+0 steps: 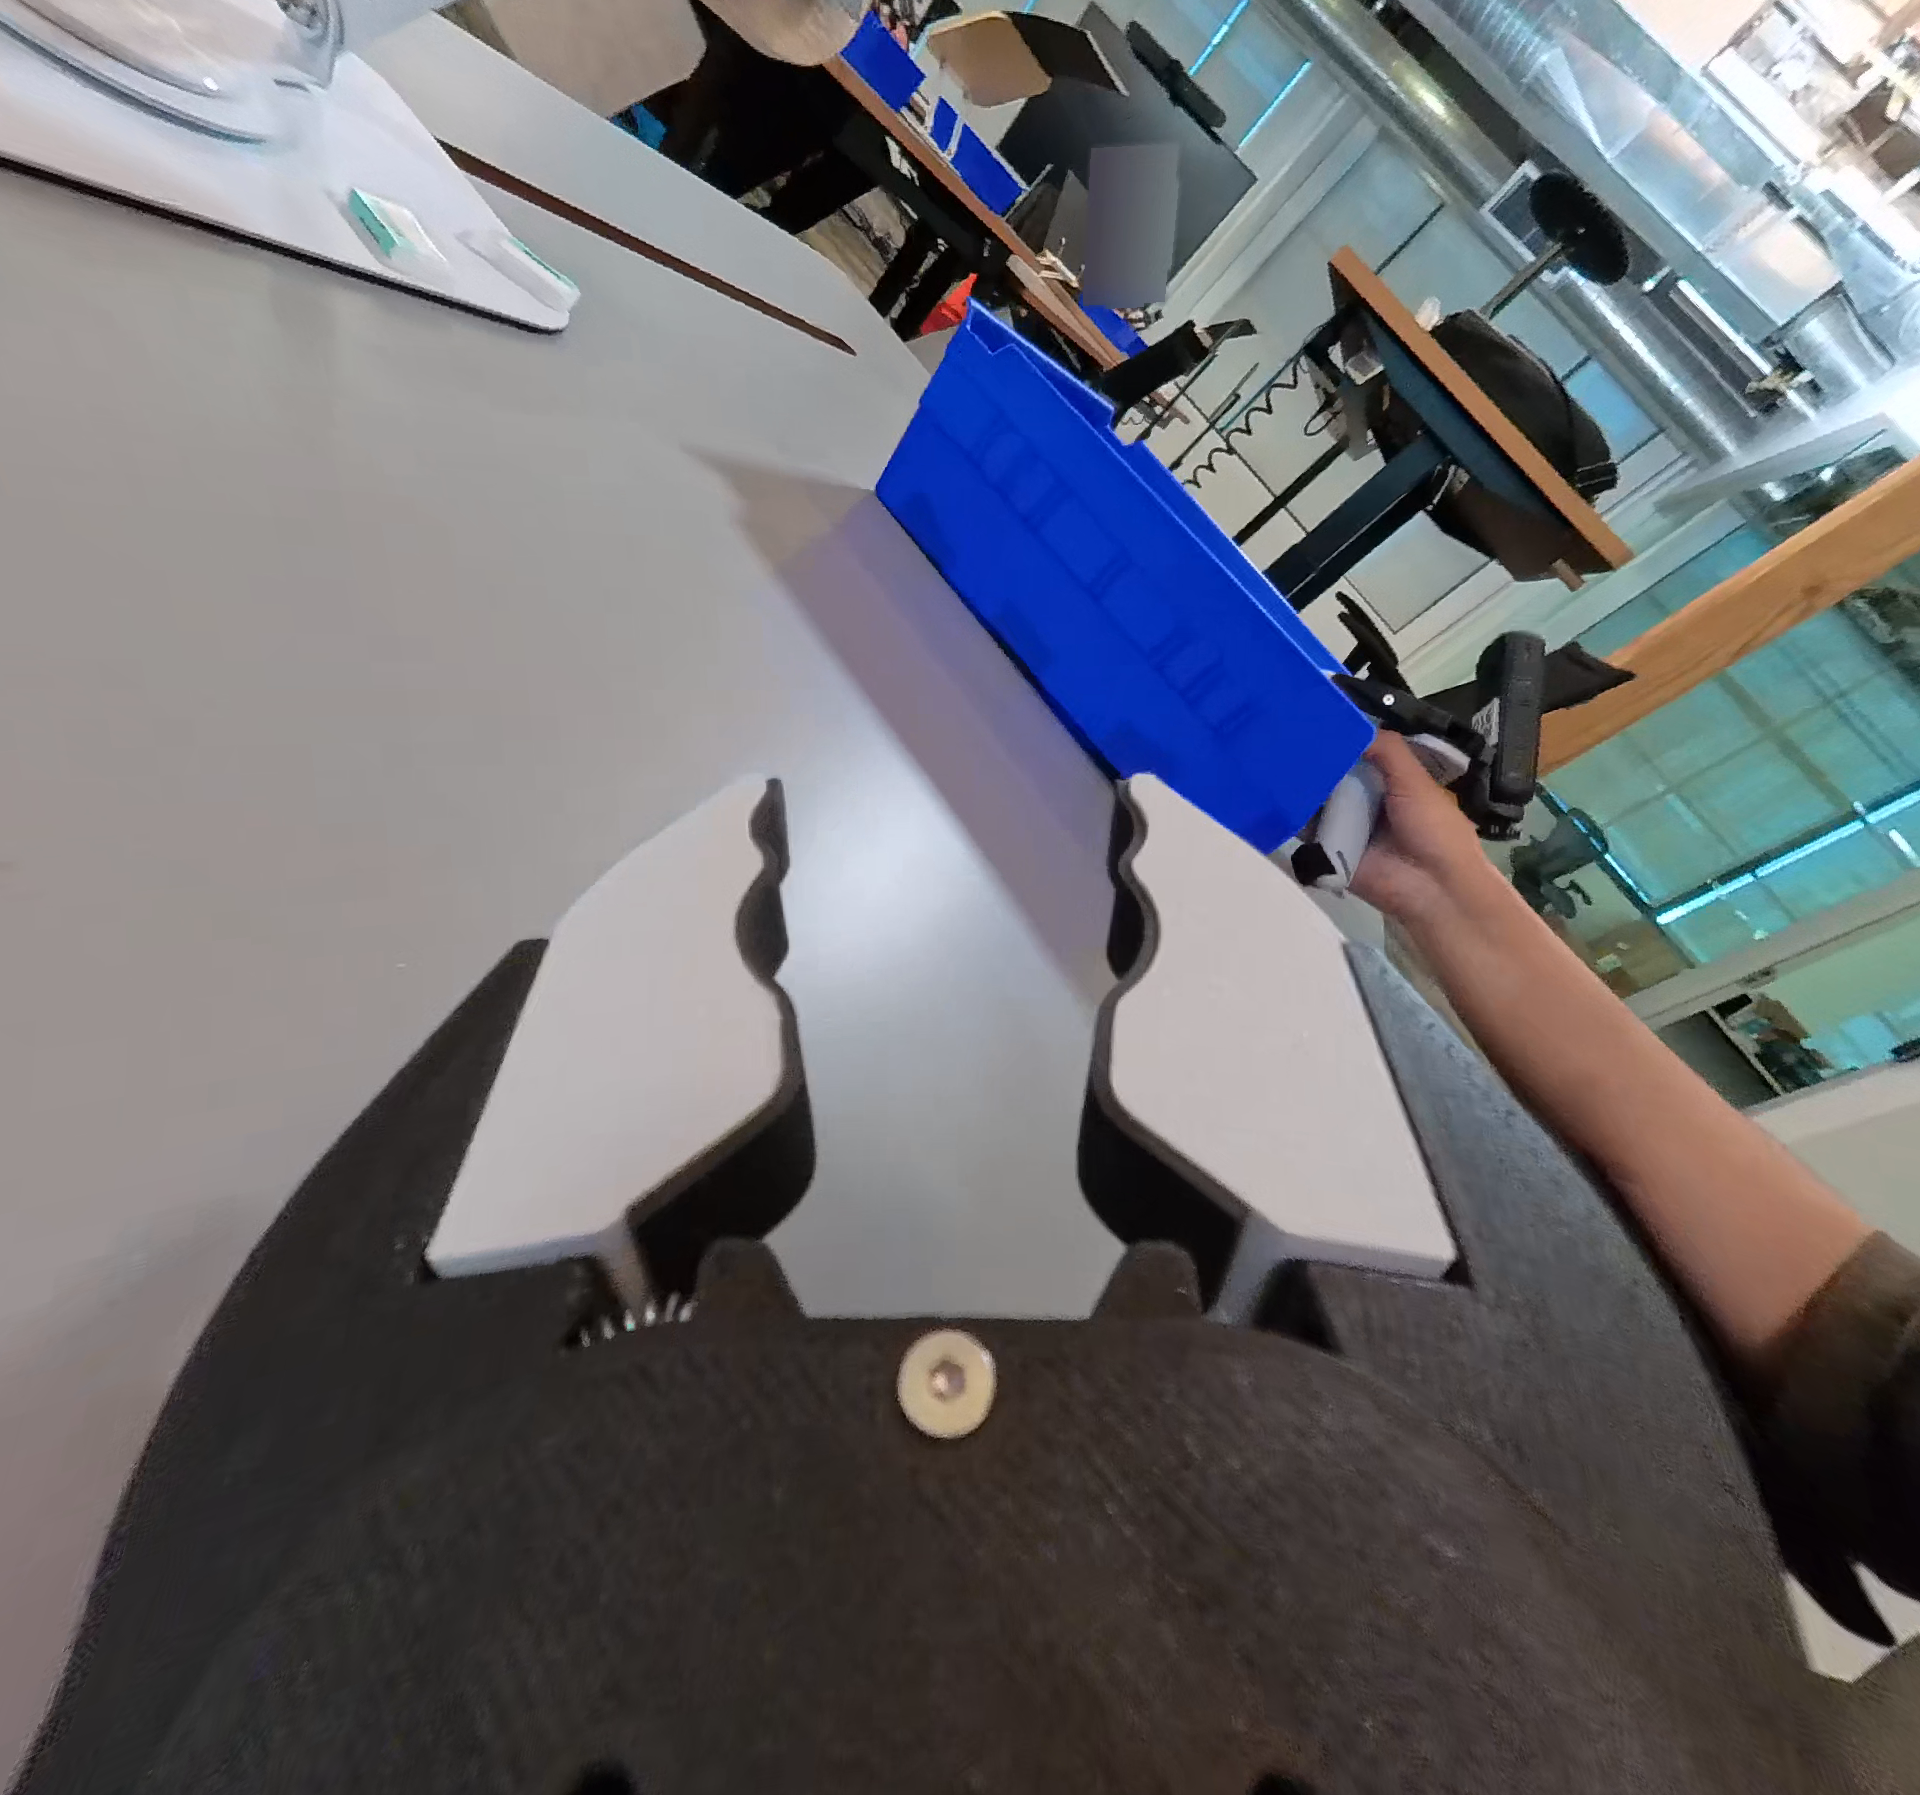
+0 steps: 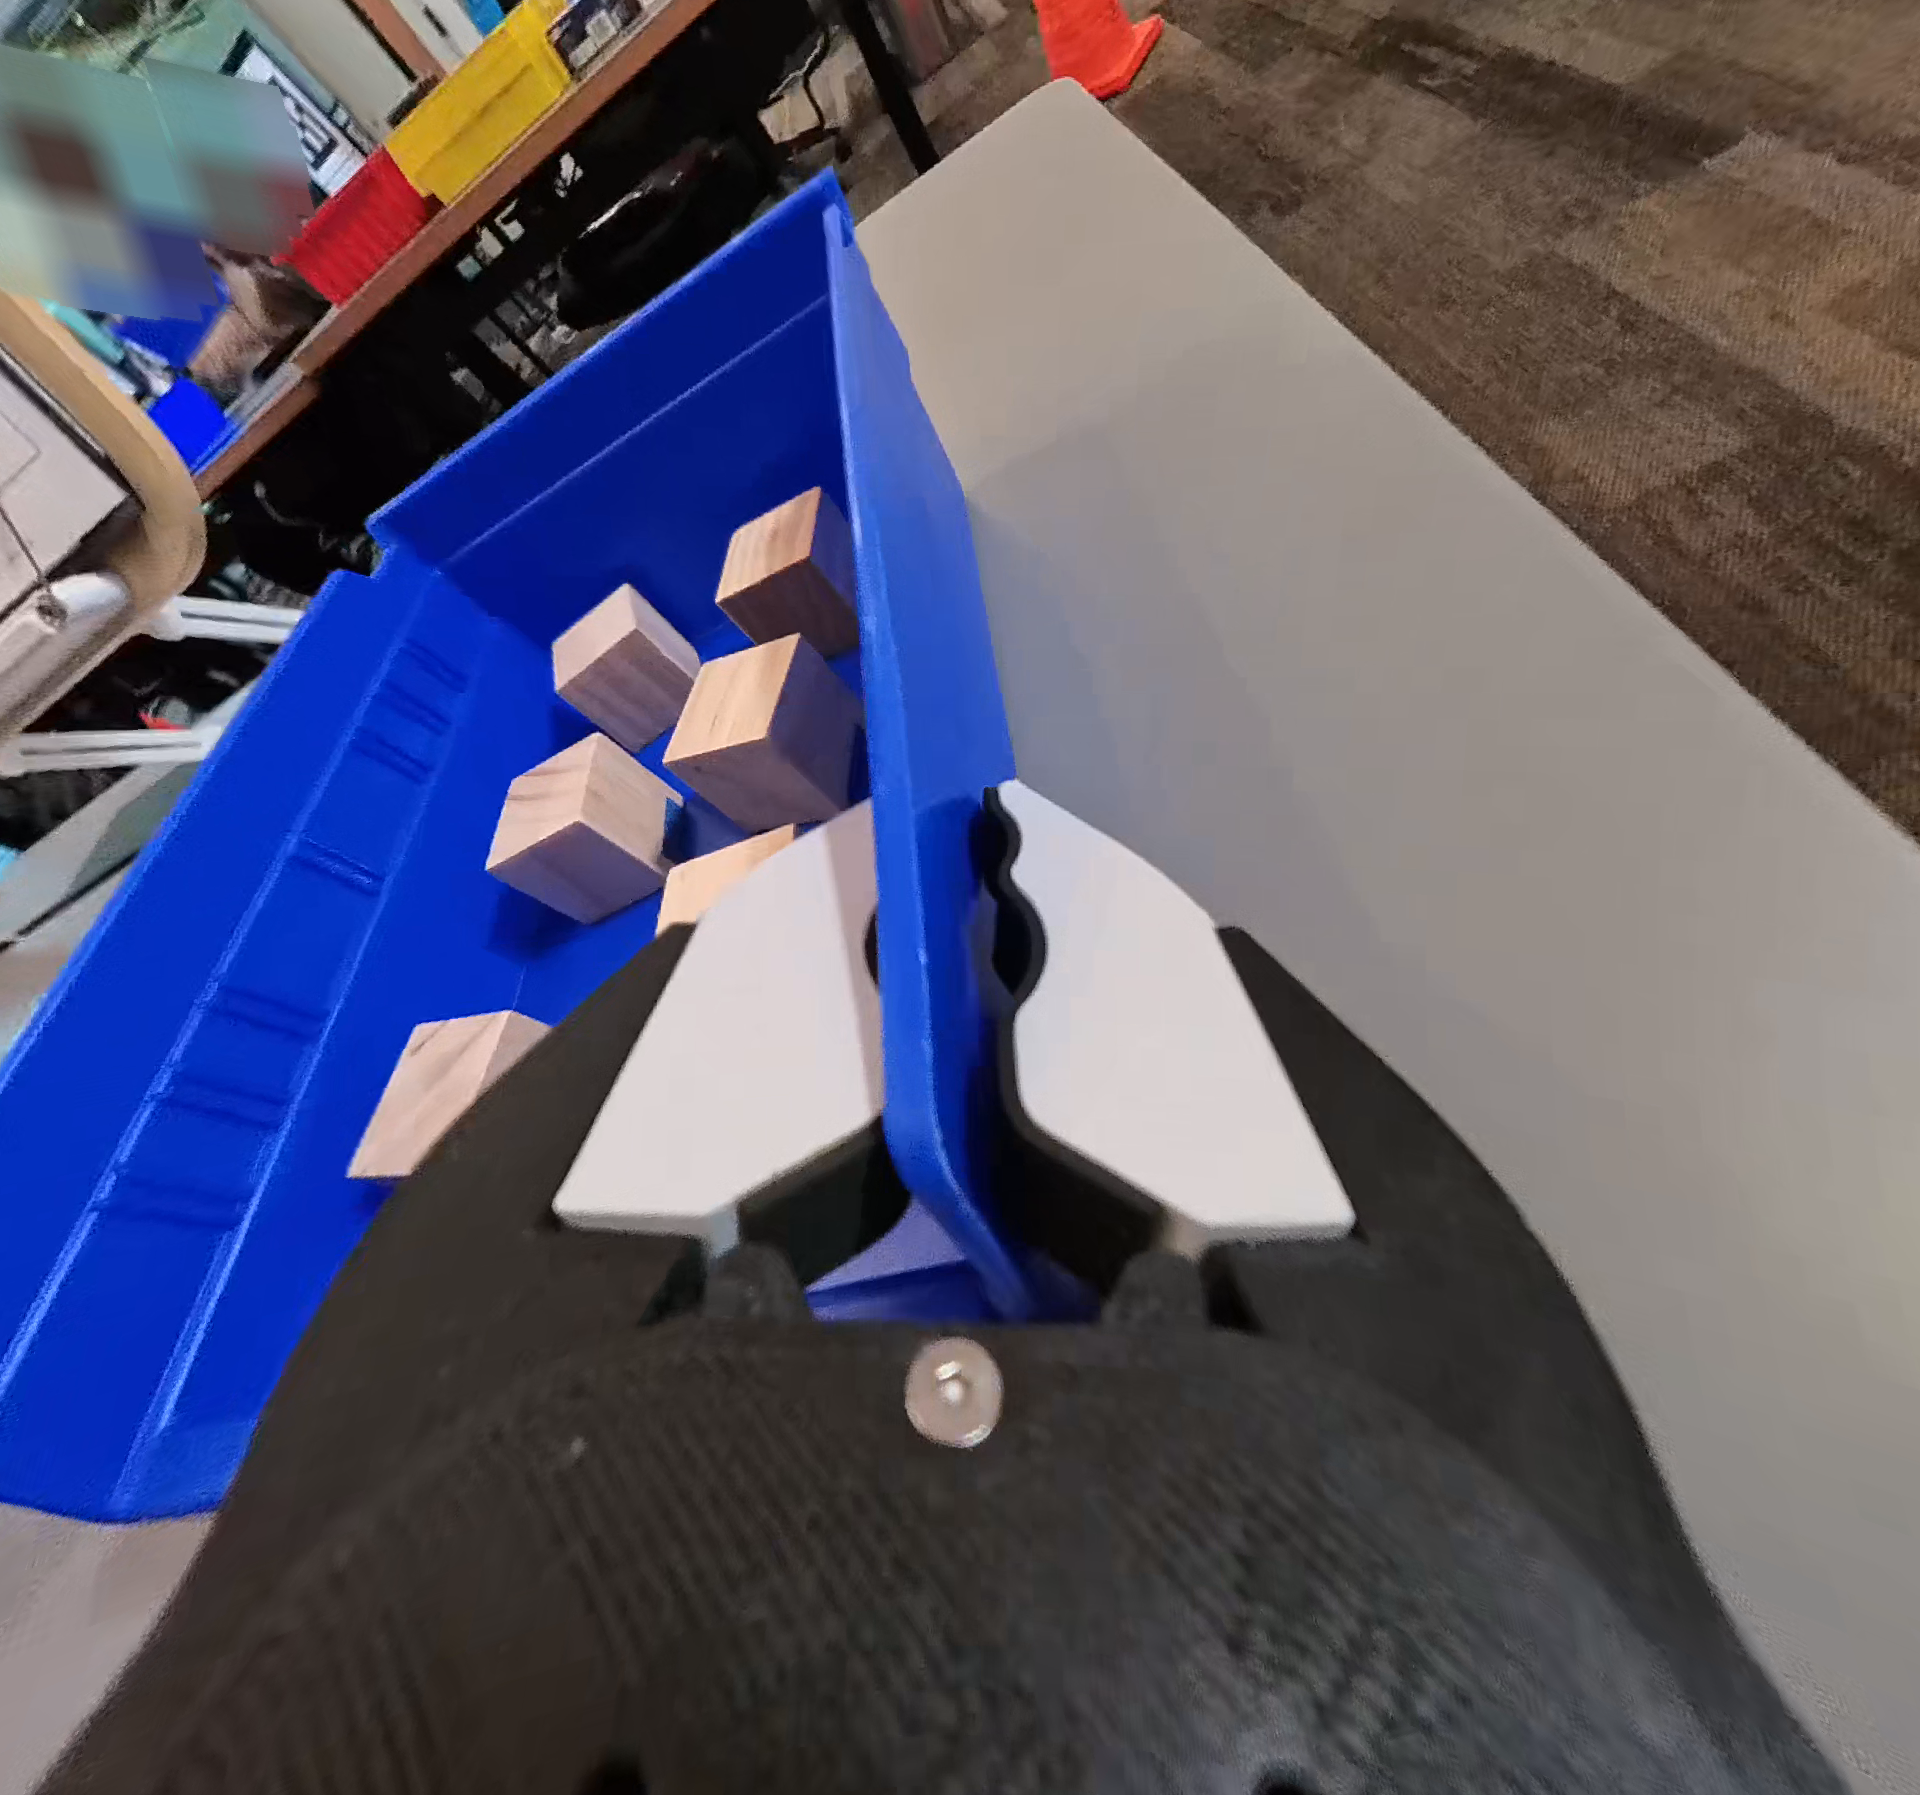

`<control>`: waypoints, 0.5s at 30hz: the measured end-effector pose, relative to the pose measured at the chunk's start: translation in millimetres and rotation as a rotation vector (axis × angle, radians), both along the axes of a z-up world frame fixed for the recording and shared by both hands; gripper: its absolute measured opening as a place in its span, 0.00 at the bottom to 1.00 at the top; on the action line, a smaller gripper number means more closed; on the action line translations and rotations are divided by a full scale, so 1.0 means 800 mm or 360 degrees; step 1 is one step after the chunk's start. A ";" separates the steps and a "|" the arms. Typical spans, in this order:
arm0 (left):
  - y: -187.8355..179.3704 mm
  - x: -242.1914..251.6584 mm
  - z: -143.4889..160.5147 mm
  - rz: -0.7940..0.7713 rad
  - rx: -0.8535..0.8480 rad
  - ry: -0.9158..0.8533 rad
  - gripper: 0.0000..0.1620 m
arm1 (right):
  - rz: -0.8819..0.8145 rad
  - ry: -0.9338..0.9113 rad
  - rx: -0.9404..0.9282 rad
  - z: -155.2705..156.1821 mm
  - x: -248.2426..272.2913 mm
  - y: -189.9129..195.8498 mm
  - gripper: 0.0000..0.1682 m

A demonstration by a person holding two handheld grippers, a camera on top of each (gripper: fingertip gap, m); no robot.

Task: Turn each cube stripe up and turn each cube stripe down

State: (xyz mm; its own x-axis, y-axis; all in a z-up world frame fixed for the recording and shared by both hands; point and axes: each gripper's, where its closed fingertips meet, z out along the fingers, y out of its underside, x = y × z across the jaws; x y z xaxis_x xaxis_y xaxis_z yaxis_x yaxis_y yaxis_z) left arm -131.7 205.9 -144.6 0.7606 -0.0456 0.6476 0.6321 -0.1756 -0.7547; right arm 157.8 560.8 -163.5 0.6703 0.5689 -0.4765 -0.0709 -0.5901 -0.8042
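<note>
The right tongs [image 2: 930,872] are clamped on the side wall of a blue bin [image 2: 925,665], one finger inside and the other outside against the wall. The bin stands on a grey table [image 2: 1351,706]. Six wooden cubes lie in it: one [image 2: 790,566] at 12 o'clock from the tongs against the gripped wall, one [image 2: 764,732] just below it, one [image 2: 621,665] at 11 o'clock, one [image 2: 582,826] at 10 o'clock, one [image 2: 717,878] partly hidden behind the inner finger, and one [image 2: 447,1091] at 8 o'clock. No stripe shows on their visible faces.

The left tongs [image 1: 945,815] are open and hold nothing, over bare table [image 1: 364,654]. From here the bin [image 1: 1122,602] sits at 1 o'clock, with a hand [image 1: 1403,841] at its near corner on the right gripper.
</note>
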 end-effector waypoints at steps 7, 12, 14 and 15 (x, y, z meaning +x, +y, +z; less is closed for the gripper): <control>-0.025 -0.016 0.043 0.0267 0.0157 -0.0225 0.42 | -0.0056 0.0072 -0.0013 0.018 -0.009 -0.019 0.06; -0.051 -0.027 0.062 0.0443 0.0153 0.0038 0.49 | -0.0013 0.0088 0.0053 0.041 -0.029 -0.039 0.06; -0.073 -0.038 0.069 0.0577 0.0148 0.0139 0.50 | 0.0031 0.0078 0.0066 0.045 -0.041 -0.051 0.06; -0.085 -0.045 0.072 0.0647 0.0140 0.0211 0.48 | 0.0061 0.0070 0.0068 0.045 -0.048 -0.058 0.06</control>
